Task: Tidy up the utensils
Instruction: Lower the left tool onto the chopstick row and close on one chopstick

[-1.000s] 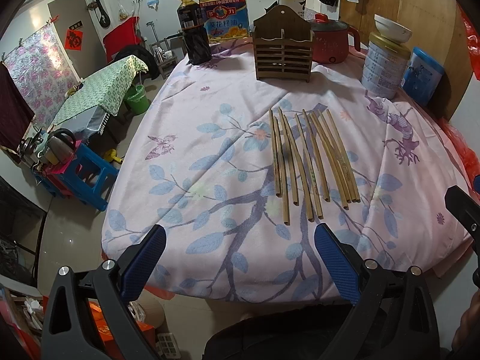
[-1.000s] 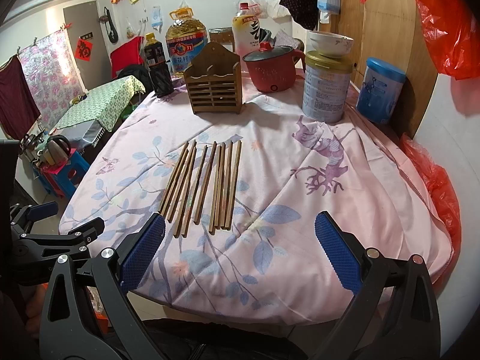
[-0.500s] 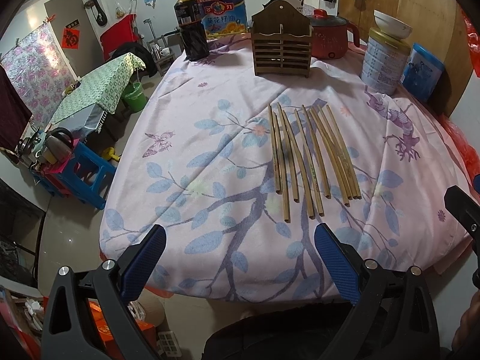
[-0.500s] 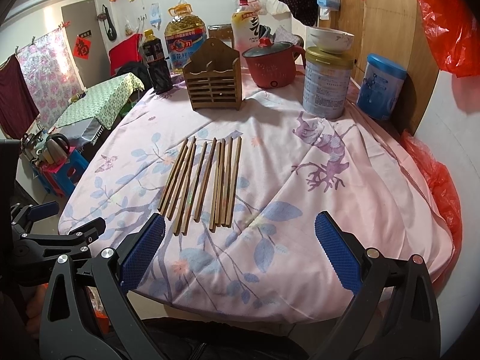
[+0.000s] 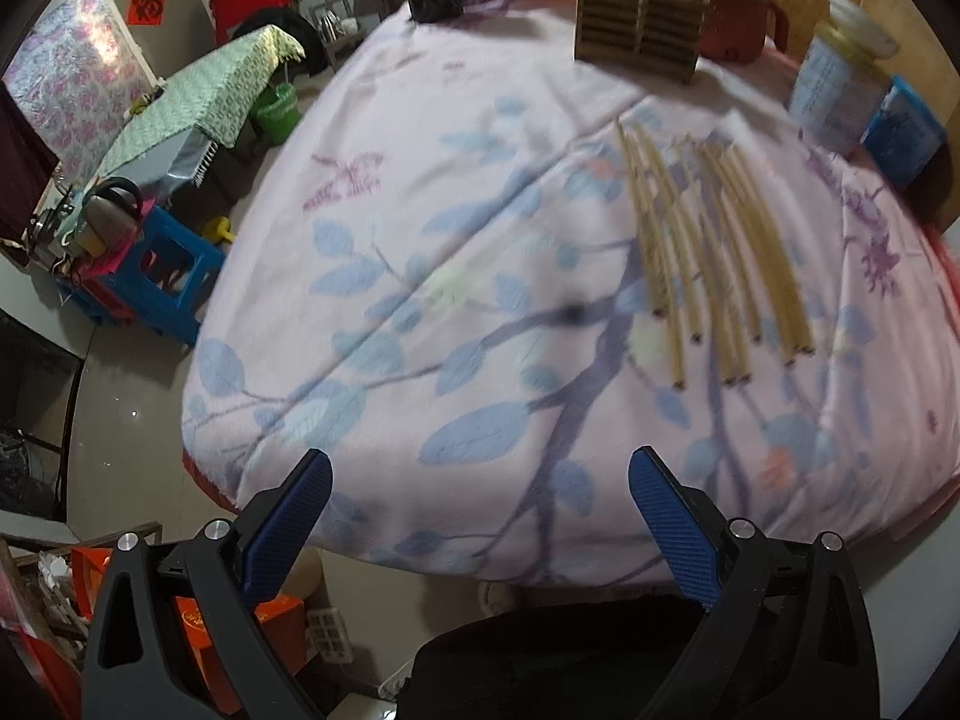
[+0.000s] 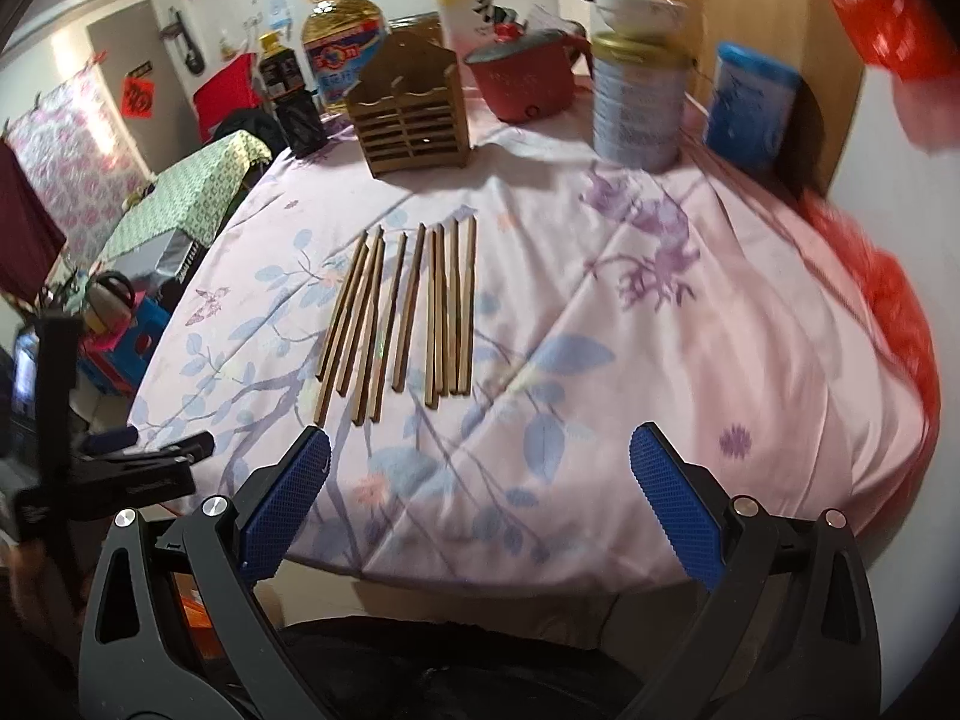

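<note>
Both grippers, left and right, hover at the bench's near edge with fingers spread wide, holding nothing. The chopsticks lie side by side mid-bench, well short of the wooden holder behind them.

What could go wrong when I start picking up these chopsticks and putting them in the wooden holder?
The chopsticks lie packed side by side, some touching, so an open tool may well pinch two or scatter neighbours. They rest on a soft, wrinkled tablecloth, so the fingertips could snag fabric. The wooden holder stands among a dark bottle, red pot and tin, which a reach could knock.
</note>
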{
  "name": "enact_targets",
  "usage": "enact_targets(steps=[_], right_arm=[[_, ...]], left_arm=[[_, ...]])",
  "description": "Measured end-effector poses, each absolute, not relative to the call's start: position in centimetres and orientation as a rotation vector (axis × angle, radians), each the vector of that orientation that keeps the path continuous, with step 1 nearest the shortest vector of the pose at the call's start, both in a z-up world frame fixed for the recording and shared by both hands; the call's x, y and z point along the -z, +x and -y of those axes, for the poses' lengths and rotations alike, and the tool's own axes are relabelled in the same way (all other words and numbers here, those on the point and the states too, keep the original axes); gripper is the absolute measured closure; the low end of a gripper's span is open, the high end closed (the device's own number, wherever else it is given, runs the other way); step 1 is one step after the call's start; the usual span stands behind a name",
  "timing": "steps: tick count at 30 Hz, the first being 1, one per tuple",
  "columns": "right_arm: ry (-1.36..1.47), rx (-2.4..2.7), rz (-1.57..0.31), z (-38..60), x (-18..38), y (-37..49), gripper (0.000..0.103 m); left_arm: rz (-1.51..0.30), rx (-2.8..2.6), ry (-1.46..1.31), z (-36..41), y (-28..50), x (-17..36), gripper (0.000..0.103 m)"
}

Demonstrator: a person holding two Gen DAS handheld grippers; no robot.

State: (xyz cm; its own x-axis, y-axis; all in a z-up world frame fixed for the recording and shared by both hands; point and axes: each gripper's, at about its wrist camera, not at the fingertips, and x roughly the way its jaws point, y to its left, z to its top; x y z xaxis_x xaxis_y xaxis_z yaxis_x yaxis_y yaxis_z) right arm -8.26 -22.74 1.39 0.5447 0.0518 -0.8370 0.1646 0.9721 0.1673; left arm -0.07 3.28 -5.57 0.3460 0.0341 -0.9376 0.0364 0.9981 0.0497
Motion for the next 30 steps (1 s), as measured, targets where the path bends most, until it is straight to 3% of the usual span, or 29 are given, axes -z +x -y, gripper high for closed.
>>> enact_targets(steps=[13,23,30], right_arm=[[0.189,0.146,-1.047,22.9,-0.6,-11.6,0.006],[0.18,0.066,-0.955,28.2,-1.5,-5.6,0.006],[0.229,0.036,-0.988,29.0,-0.5,-2.9,0.006]], left_arm=[[-1.236,0.11,0.12,-0.8,2.7,8.9,0.006],[-1.186,0.053,0.124,2.7,7.3,10.0,0.006],[-1.169,0.033,0.123,2.6,8.8,10.7,0.005]])
